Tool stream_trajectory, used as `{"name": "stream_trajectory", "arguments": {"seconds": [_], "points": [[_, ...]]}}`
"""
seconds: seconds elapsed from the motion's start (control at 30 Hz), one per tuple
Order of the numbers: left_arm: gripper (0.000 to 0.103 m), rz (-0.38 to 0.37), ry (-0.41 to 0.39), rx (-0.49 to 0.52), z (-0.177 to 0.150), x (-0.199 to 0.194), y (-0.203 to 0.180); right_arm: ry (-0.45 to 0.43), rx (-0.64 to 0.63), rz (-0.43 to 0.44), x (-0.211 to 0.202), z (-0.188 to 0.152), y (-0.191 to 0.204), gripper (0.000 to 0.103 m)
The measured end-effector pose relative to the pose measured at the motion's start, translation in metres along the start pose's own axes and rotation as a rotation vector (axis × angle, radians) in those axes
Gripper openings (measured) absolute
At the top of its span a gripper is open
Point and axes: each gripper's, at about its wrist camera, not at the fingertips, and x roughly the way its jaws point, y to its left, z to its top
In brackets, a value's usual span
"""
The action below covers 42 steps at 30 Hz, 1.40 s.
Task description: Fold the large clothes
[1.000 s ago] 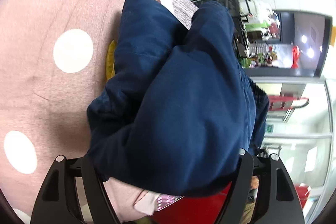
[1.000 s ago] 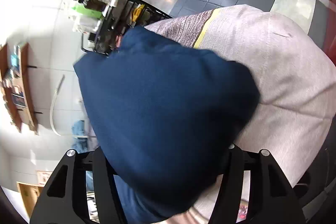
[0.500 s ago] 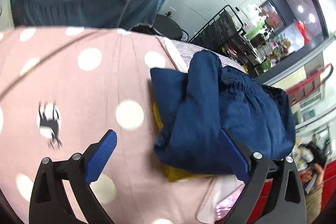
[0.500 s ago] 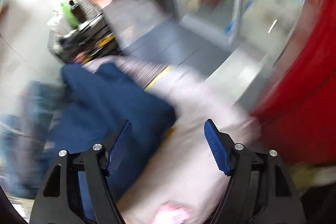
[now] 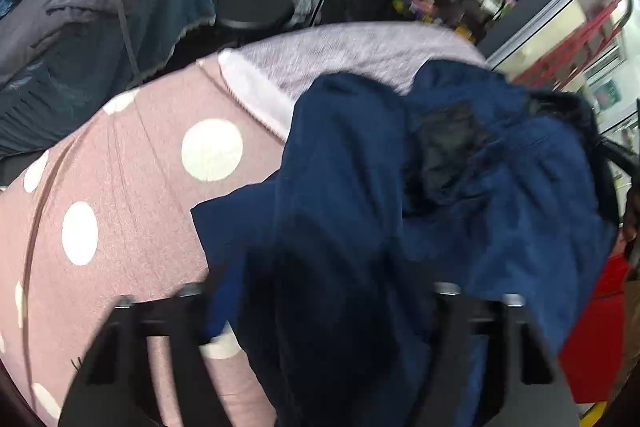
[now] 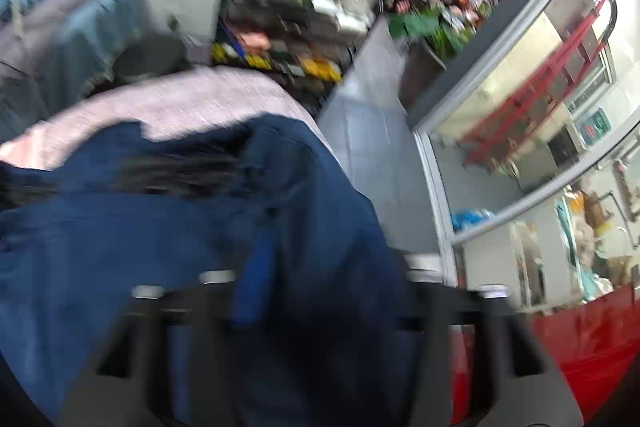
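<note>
Your left claw (image 5: 320, 307) is buried under a crumpled navy garment (image 5: 400, 227); the cloth hides its fingertips, so you cannot tell how far apart they are. The garment lies bunched on a pink polka-dot cover (image 5: 120, 207), beside the cover's grey far edge (image 5: 340, 51). Your right claw (image 6: 316, 291) is also draped in the navy garment (image 6: 180, 219), one blue finger pad (image 6: 256, 275) showing through the blur; its grip cannot be told either.

Grey tiled floor (image 6: 376, 131), cluttered black shelf rack (image 6: 288, 27), perhaps glass doors (image 6: 520, 115).
</note>
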Motion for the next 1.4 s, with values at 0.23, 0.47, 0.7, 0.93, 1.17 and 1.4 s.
{"name": "stream_trajectory", "arguments": {"seconds": [0.23,0.47,0.7,0.93,1.17,1.4], "points": [[0.023,-0.188,0.042,-0.483,-0.011,0.049,0.083,0.04,0.199,0.068,0.057,0.027,-0.039,0.002],[0.052,-0.247,-0.022,-0.617,-0.021,0.028,0.097,0.064,0.046,-0.148,0.104,0.024,0.017,0.006],[0.08,-0.083,-0.29,-0.205,-0.002,-0.057,0.033,-0.139,0.336,-0.012,0.027,0.019,-0.029,0.081],[0.051,0.013,-0.055,0.049,0.037,0.027,-0.035,-0.112,0.215,0.177,-0.027,-0.008,0.013,0.081],[0.054,-0.198,0.109,-0.443,0.079,0.077,0.037,-0.006,0.137,0.25,-0.027,-0.076,0.062,0.082],[0.084,-0.12,-0.105,-0.377,0.052,-0.021,0.059,0.036,0.267,0.272,-0.015,-0.09,0.053,0.089]]}}
